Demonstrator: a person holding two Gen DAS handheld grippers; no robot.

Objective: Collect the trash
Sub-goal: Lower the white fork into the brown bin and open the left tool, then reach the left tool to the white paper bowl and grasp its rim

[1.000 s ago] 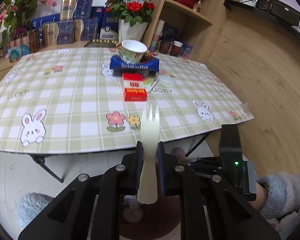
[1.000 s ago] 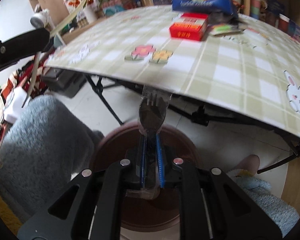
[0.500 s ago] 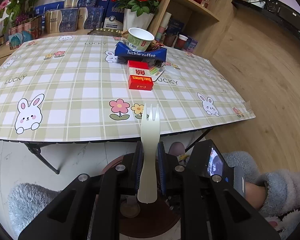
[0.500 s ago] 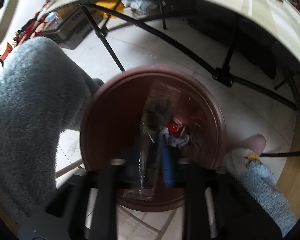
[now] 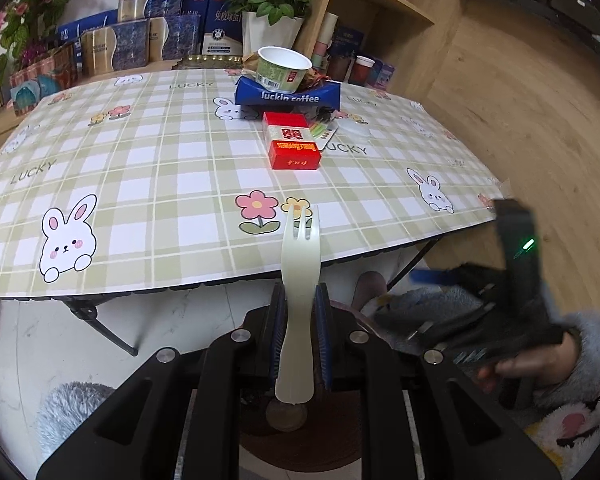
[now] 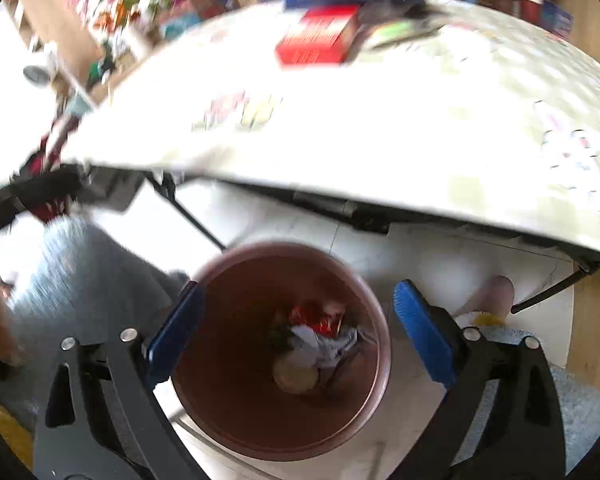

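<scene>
You are clamping a pale plastic fork [image 5: 299,304] in your left gripper [image 5: 300,332]; your right gripper [image 6: 296,330] has just been opening — nothing between its fingers — over the brown bin [image 6: 374,384]. Farther off, a checked table [image 5: 160,184] is carrying a red box [image 5: 292,145].

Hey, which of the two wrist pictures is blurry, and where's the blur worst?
Right wrist view: motion-smeared, worst on the tablecloth and red box; the brown bin is softer but readable. Left wrist view: mostly sharp, the white fork crisp; only the right gripper at its edge is smeared. Both bend straight lines, fisheye style.
</scene>
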